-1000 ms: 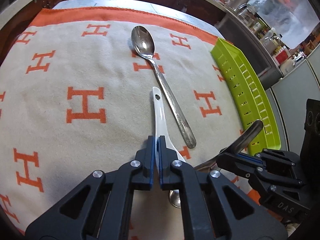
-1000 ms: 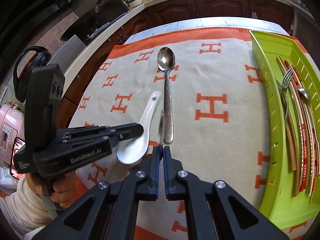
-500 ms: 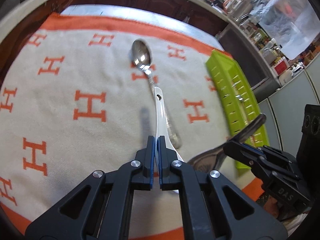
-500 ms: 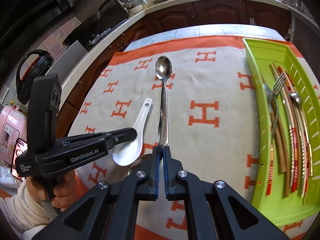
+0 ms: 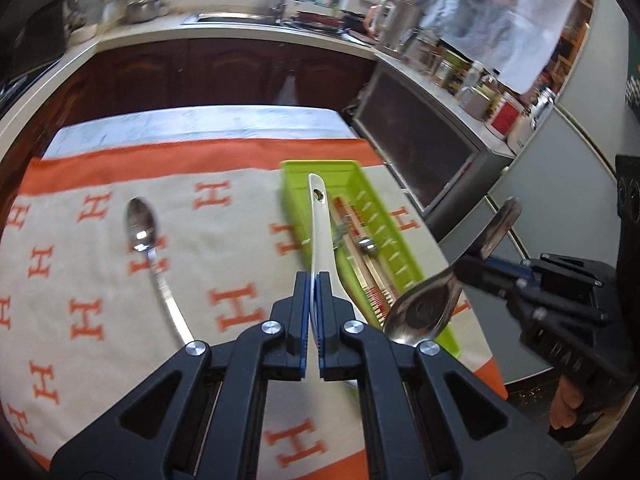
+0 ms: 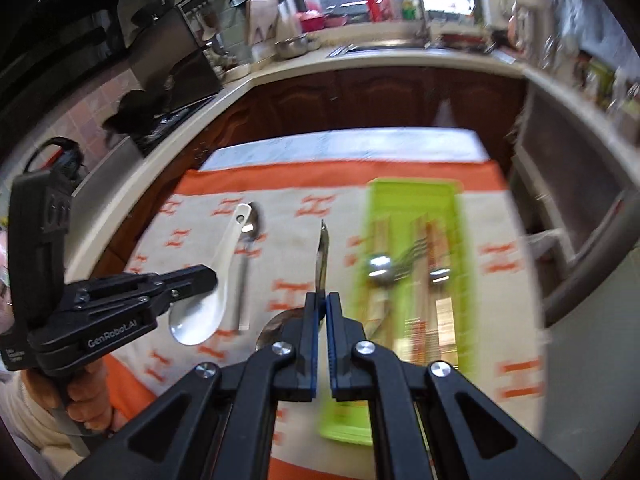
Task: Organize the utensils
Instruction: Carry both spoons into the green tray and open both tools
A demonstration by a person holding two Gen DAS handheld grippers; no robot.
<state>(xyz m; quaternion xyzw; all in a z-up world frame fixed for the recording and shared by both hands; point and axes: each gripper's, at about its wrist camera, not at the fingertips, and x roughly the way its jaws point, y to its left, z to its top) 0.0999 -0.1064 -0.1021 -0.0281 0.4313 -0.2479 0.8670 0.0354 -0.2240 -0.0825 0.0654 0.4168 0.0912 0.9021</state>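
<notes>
1. The left claw (image 5: 311, 280) is closed on a white soup spoon (image 5: 320, 224), gripped near the bowl, the handle pointing away toward the green tray (image 5: 294, 196).
2. The right claw (image 6: 322, 300) is closed on a metal spoon (image 6: 322, 256), held by the handle near the bowl, which hangs below the fingers.
3. Both spoons are held clear of the cloth (image 5: 100, 280) — the carrying step is judged to be in hand.
4. A second metal spoon (image 5: 154, 256) is left lying on the cloth, well apart from the tray.
5. The tray, on the bench's right side, already holds a fork, chopsticks and spoons.
6. Next, each spoon should be lined up lengthwise over the tray, lowered — and released.
</notes>
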